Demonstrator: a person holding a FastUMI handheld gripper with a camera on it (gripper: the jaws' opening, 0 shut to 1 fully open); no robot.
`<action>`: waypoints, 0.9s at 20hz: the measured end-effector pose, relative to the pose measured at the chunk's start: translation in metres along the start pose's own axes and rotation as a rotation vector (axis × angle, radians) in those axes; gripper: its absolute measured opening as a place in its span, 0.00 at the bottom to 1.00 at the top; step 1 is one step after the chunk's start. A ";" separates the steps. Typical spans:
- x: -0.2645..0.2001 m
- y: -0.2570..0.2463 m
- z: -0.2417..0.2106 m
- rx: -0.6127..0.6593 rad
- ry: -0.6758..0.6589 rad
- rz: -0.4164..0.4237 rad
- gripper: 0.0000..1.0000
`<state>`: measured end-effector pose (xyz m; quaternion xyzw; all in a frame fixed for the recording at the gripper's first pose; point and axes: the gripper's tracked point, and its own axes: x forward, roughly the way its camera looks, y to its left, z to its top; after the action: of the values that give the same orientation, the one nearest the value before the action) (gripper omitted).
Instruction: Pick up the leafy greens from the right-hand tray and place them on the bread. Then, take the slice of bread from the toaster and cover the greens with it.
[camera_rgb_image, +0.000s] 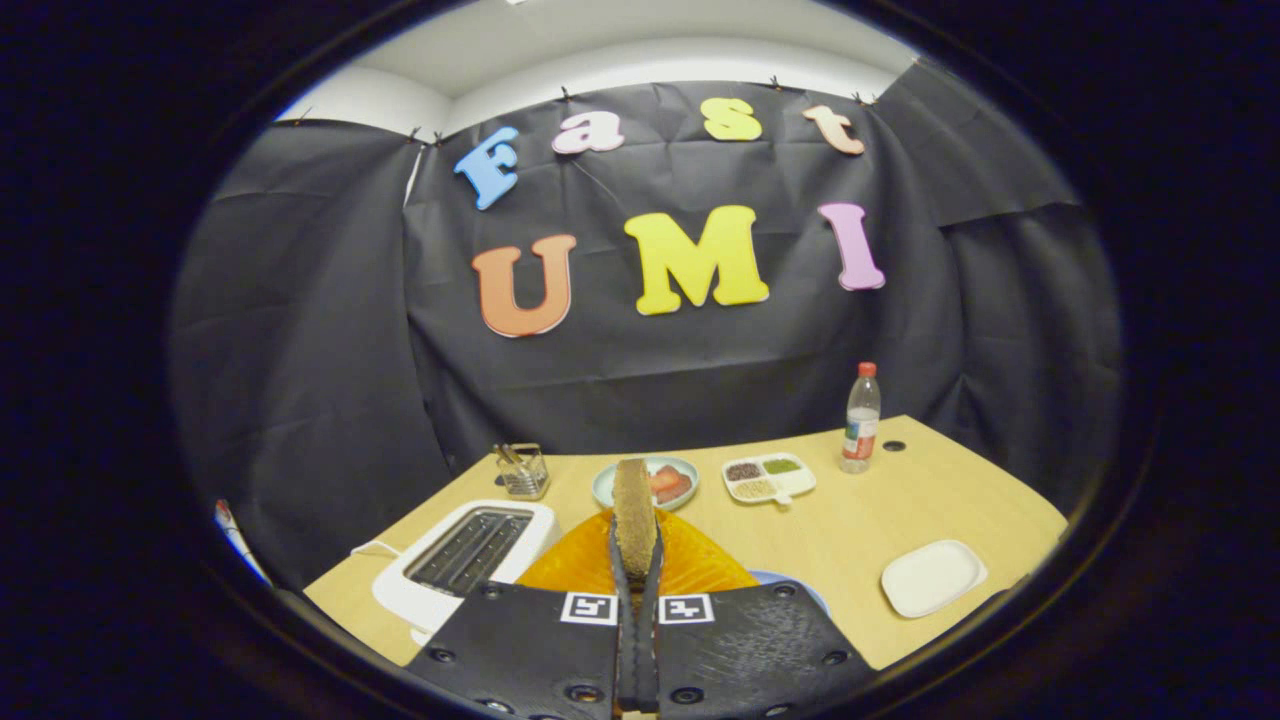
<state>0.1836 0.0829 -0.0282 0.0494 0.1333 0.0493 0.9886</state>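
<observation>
While the two black fingers of the gripper (636, 560) stand nearly closed, they pinch a thin brown slice of bread (634, 515) between them, held upright and edge-on, its top rising above the fingertips. The white two-slot toaster (466, 558) serves as the landmark: it sits on the pale wooden table (860, 520), and both its slots look empty. Just right of the toaster, under the held slice, lies a ribbed orange mat (700, 565), with a sliver of a blue rim (790, 585) showing past the mat on the side away from the toaster. Beyond the toaster stands a small clear holder with utensils (522, 470). Farther from the toaster, behind the slice, rests a pale round plate with red slices (668, 482); next along is a white divided tray of grains and seeds (768, 478), then a clear plastic bottle with a red cap (861, 418). Well apart from the toaster, across the table, sits a white square tray (932, 577), bare of greens. I cannot tell where the greens lie.
</observation>
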 end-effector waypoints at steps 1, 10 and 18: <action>0.004 -0.006 -0.011 0.004 0.016 -0.007 0.00; 0.027 -0.014 -0.070 0.107 0.067 0.042 0.00; 0.035 -0.052 -0.106 0.162 0.123 0.018 0.05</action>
<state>0.1935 0.0441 -0.1447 0.1274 0.1969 0.0501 0.9708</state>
